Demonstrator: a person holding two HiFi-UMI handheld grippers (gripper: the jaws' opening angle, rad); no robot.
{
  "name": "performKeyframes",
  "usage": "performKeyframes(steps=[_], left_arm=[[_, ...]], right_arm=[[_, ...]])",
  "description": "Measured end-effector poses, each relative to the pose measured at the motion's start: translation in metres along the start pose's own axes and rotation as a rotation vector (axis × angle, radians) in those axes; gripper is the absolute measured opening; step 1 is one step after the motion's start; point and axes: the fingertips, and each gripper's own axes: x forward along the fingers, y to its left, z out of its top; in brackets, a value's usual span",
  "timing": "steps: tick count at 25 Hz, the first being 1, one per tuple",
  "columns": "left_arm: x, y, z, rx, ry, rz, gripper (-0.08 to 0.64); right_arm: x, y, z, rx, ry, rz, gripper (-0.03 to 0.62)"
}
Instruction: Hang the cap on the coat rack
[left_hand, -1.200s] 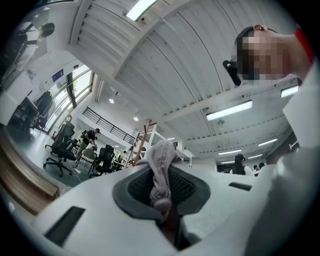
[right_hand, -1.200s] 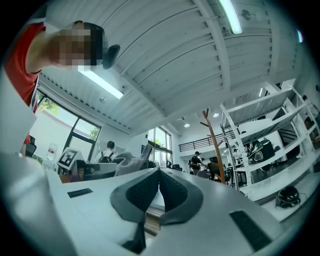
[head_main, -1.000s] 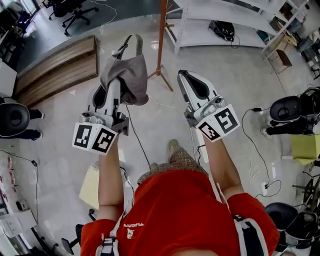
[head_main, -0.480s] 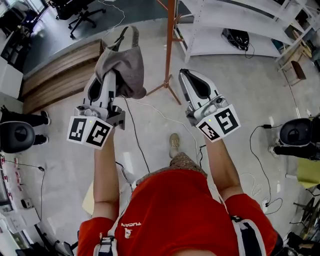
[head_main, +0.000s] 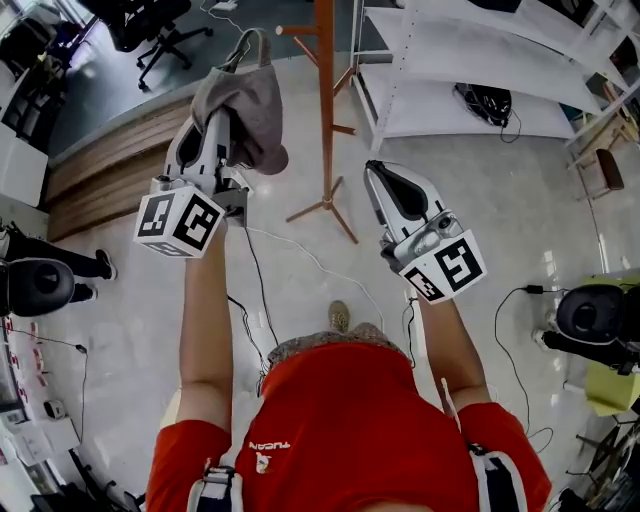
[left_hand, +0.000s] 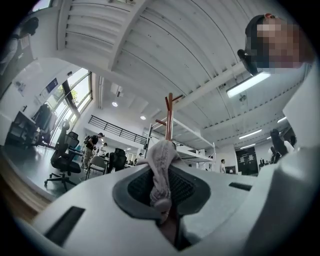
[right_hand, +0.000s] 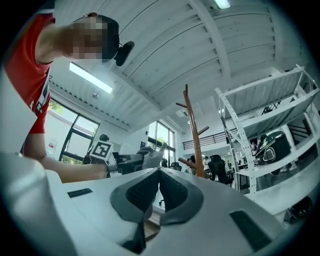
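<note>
In the head view my left gripper (head_main: 218, 125) is raised at the upper left, shut on a grey cap (head_main: 248, 100) that drapes over its jaws, strap loop at the top. The orange wooden coat rack (head_main: 324, 110) stands just to the right of the cap, apart from it. My right gripper (head_main: 377, 172) is lower, right of the pole, shut and empty. In the left gripper view the cap (left_hand: 161, 155) is pinched in my left gripper (left_hand: 163, 170), with the coat rack (left_hand: 170, 117) behind it. The right gripper view shows my right gripper (right_hand: 159, 171) with jaws together and the coat rack (right_hand: 193, 135) ahead.
A white metal shelving unit (head_main: 470, 55) stands right of the rack. A low wooden platform (head_main: 105, 160) lies at the left, with an office chair (head_main: 150, 20) beyond it. Cables (head_main: 300, 260) trail across the floor. Round black objects sit at the left (head_main: 38, 287) and right (head_main: 590, 315).
The left gripper has risen with the cap and come closer to the coat rack. The rack and shelves have slid nearer in the view. The right gripper stayed shut.
</note>
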Motion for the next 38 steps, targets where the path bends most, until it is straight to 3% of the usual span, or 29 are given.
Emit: performKeyframes(steps=[8, 18, 24, 28, 31, 38], left_arm=[[0.076, 0.03, -0.035, -0.021, 0.065, 0.005, 0.044], [0.129, 0.035, -0.105, -0.049, 0.172, -0.086, 0.048], [0.144, 0.033, -0.147, -0.082, 0.174, -0.176, 0.071], [0.144, 0.029, -0.159, -0.105, 0.174, -0.255, 0.232], [0.137, 0.027, -0.164, -0.104, 0.193, -0.301, 0.301], [0.092, 0.029, -0.14, -0.085, 0.17, -0.289, 0.328]], right_arm=[[0.012, -0.044, -0.025, 0.044, 0.038, -0.052, 0.024], [0.029, -0.057, -0.034, 0.019, 0.065, -0.124, 0.024], [0.03, -0.068, -0.05, 0.019, 0.094, -0.159, 0.025], [0.039, -0.068, -0.056, 0.023, 0.107, -0.164, 0.025], [0.046, -0.067, -0.061, 0.025, 0.115, -0.161, 0.024], [0.063, -0.063, -0.06, 0.051, 0.09, -0.154, 0.025]])
